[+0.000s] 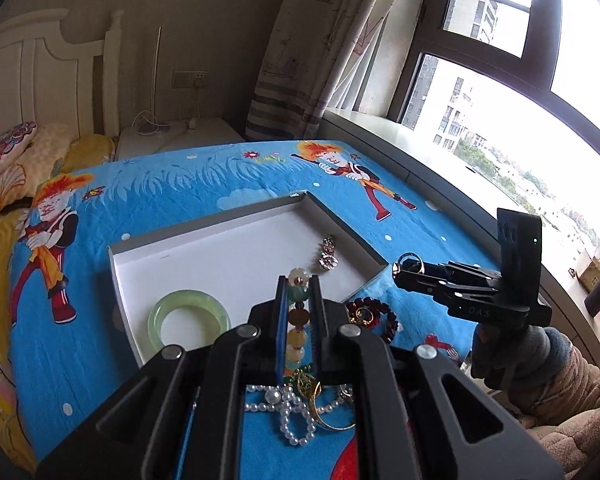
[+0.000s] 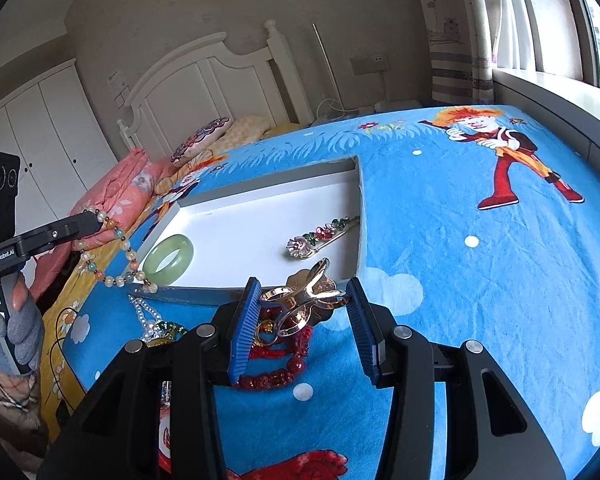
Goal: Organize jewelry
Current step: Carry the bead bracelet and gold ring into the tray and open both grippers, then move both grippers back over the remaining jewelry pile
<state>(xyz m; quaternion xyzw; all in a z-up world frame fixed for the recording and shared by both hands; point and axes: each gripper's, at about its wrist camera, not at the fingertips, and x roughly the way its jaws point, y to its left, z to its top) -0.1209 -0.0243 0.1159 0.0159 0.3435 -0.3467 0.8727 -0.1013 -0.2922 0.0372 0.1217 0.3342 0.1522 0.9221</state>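
On the blue blanket (image 2: 440, 248) lay a white tray (image 2: 260, 196) holding a green bangle (image 2: 168, 259) and a flowered pin (image 2: 320, 236). Left gripper (image 1: 299, 300) had its jaws closed on a bead bracelet (image 2: 112, 256), which hung from it beside the tray's near corner. Right gripper (image 2: 300, 312) stood with jaws spread wide, a gold clip (image 2: 312, 296) between them; whether they touched it I could not tell. Beneath lay red beads (image 2: 276, 372) and pearls (image 1: 288, 408), outside the tray.

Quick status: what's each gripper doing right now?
Left gripper: shut on the beaded bracelet, lifted beside the white tray.
Right gripper: open around the gold clip.
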